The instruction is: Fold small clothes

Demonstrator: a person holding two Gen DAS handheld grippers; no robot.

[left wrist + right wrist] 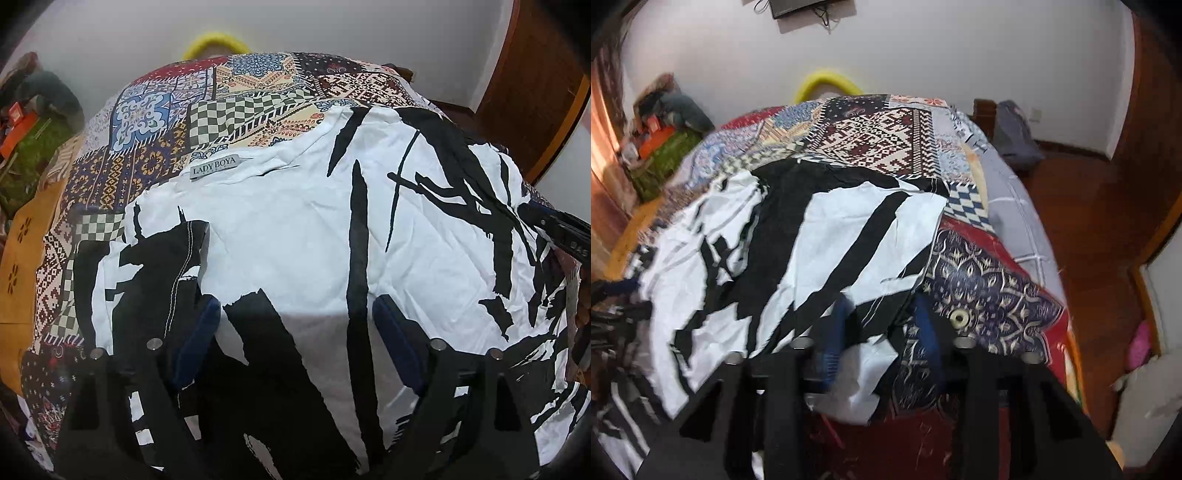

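2 grippers over a black-and-white shirt [295,236] on the patchwork bedspread [155,125]: left gripper [295,332] jaws wide, right gripper [882,325] jaws pinching its hem.

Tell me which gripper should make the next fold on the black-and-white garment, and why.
Probably the right gripper. Its jaws sit around the black-and-white garment at its edge beside the patterned bedspread, with fabric bunched between them, ready to carry over. The left gripper stands open over the middle, gripping nothing.
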